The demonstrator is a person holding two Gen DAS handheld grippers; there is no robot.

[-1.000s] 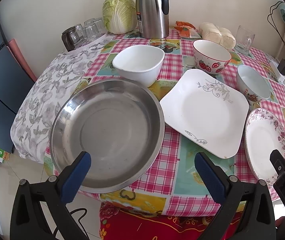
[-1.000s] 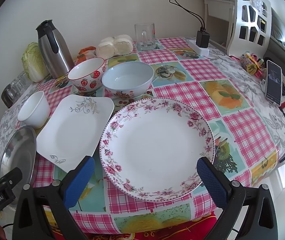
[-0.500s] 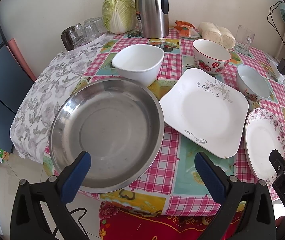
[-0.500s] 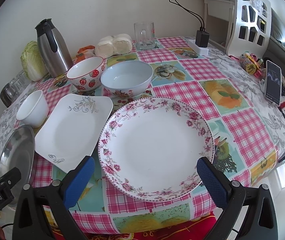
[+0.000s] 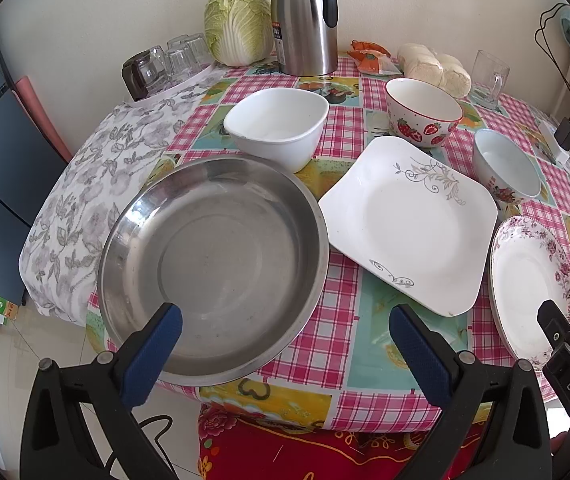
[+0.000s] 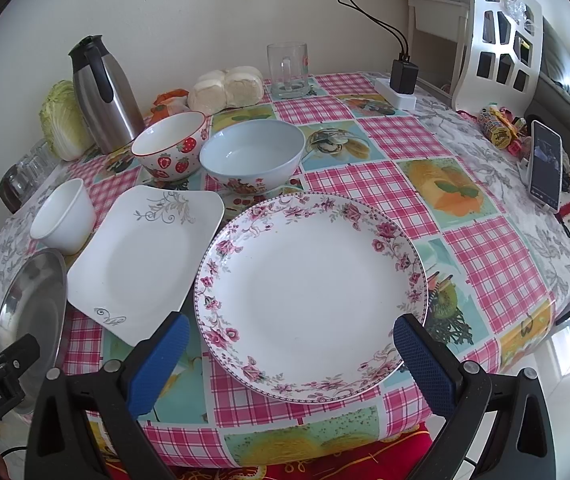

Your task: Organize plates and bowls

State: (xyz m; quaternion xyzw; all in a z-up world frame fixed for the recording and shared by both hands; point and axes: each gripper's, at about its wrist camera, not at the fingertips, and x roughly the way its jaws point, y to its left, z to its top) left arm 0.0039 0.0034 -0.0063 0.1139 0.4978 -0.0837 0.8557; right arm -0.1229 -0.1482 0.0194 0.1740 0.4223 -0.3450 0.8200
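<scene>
While both grippers, left [image 5: 285, 344] & right [image 6: 291, 354], spread wide w/ nothing held: steel pan [image 5: 213, 268], floral plate [image 6: 309, 292], both empty.

Your near tabletop [image 6: 497, 248] edge is crowded by the floral plate [image 6: 309, 292] and steel pan [image 5: 213, 268]. Open room lies right of that plate.

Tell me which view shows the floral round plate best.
Right wrist view: the floral round plate lies whole and central between the open right gripper's fingers. The left wrist view shows it squeezed at the right edge, partly hidden.
</scene>
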